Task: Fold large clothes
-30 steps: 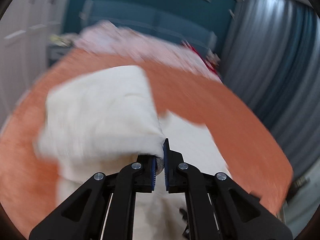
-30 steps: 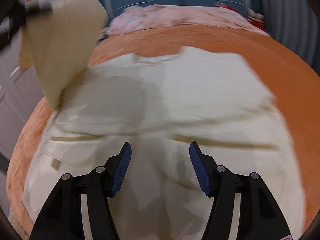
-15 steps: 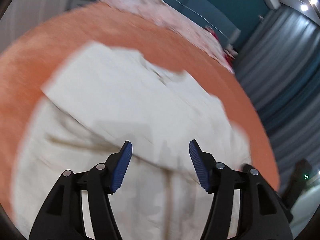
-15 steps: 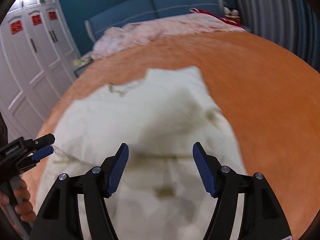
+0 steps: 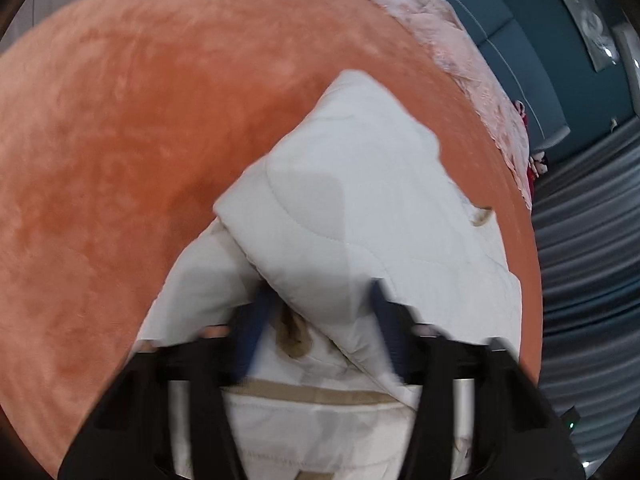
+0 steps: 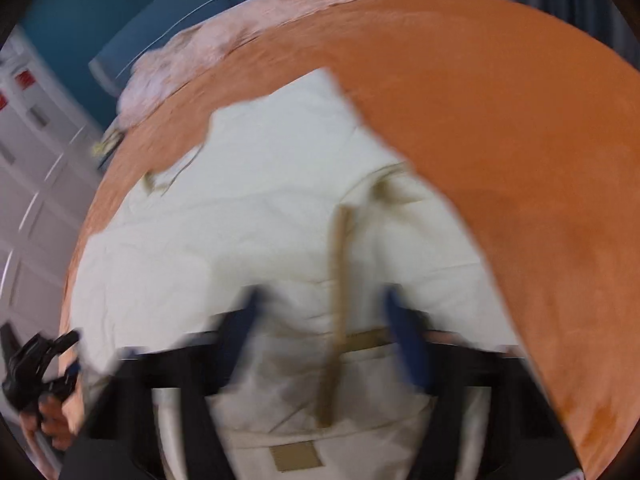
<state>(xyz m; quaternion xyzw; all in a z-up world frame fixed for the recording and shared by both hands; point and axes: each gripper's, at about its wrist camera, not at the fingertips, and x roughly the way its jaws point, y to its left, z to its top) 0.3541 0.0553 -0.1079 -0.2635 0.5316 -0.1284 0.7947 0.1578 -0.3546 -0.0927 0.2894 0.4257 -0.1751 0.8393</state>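
A cream quilted jacket [image 5: 360,208] lies spread on the orange bedspread [image 5: 120,120], with one part folded over its middle. My left gripper [image 5: 316,328] points down at the near end of that fold. Its jaws are closing, with the fold's corner and a tan trim between them, and the pads stand clear of the cloth. In the right wrist view the jacket [image 6: 260,208] fills the centre. My right gripper [image 6: 324,328] hangs over its hem, jaws closing, with a tan strip [image 6: 338,280] running between them. Both grippers are blurred by motion.
A pink blanket [image 5: 460,40] is heaped at the head of the bed against a blue headboard [image 5: 520,20]. Grey curtains [image 5: 592,240] hang to the right. White wardrobe doors [image 6: 32,160] stand on the left, and a hand [image 6: 48,412] holds the other gripper there.
The left gripper let go of the lifted cream cloth, dropped low over the jacket and rolled. Both pairs of jaws opened wide, then narrowed. The right gripper shifted toward the hem.
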